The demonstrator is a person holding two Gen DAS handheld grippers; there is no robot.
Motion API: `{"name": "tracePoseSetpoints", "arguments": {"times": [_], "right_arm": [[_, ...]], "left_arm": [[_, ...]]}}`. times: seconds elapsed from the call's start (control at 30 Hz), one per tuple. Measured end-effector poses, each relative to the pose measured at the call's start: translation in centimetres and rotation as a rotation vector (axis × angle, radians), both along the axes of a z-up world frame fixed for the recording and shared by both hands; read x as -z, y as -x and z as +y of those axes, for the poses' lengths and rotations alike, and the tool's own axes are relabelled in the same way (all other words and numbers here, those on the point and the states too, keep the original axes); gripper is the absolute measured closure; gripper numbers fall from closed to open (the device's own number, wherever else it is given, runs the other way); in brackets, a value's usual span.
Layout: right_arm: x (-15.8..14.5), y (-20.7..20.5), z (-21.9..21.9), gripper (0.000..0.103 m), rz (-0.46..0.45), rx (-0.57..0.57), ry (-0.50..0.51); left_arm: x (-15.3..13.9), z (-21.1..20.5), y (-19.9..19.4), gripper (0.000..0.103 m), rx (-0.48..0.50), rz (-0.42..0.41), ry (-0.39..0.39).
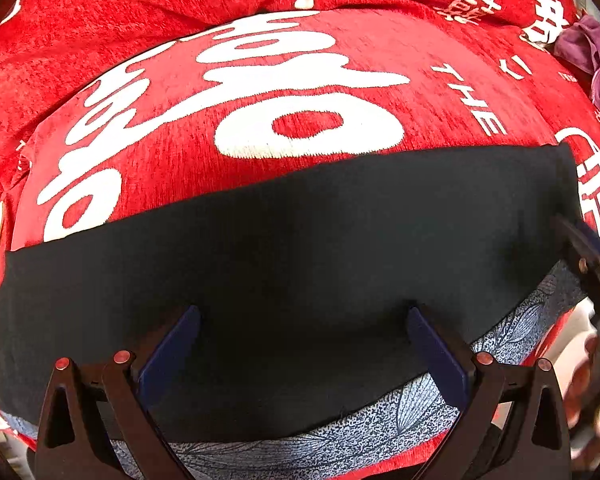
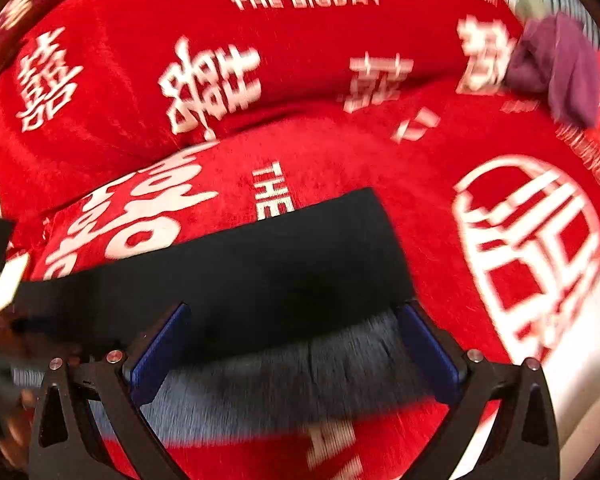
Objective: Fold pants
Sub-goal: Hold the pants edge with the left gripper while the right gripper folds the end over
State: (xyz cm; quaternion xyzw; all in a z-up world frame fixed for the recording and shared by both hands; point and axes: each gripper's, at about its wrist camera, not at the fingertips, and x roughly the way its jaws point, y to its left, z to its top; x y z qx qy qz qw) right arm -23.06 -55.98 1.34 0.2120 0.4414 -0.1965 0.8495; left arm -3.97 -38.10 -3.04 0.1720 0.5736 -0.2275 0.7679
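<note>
The pants (image 1: 284, 264) lie flat across a red sofa seat (image 1: 300, 60), folded so a black layer covers most of a blue-grey patterned layer (image 1: 380, 428) that shows along the near edge. My left gripper (image 1: 304, 320) is open, its blue-padded fingers (image 1: 180, 344) spread just above the black cloth near its near edge. My right gripper (image 2: 292, 316) is open above the right end of the pants (image 2: 260, 268), where the patterned strip (image 2: 284, 384) shows between the fingers. The right gripper also shows at the right edge of the left wrist view (image 1: 592, 264).
The sofa cover is red with large white characters (image 2: 528, 248). A purple cloth (image 2: 556, 64) lies at the back right of the seat, also in the left wrist view (image 1: 592, 52). The backrest (image 2: 220, 40) rises behind the pants.
</note>
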Motion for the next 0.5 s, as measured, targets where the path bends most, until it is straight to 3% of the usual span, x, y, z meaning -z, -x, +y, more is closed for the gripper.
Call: {"name": "tracePoseSetpoints", "arguments": {"times": [0.1,0.2,0.4,0.5], "right_arm": [[-1.2,-0.3,0.6,0.000,0.011,-0.030,0.066],[-2.9,4.0,2.2,0.000,-0.073,0.002,0.112],[0.4,13.1,4.0,0.000,-0.100,0.092,-0.048],[2.2,14.1,4.3,0.000,-0.123,0.093,-0.131]], "left_arm": [[-0.3,0.8,-0.1,0.000,-0.017,0.016,0.005],[-0.5,2.6,0.0,0.000,-0.106,0.022,0.006],[-0.4,6.3,0.2,0.000,-0.271,0.015,-0.020],[-0.4,7.7,-0.1,0.000,-0.314,0.020,-0.007]]}}
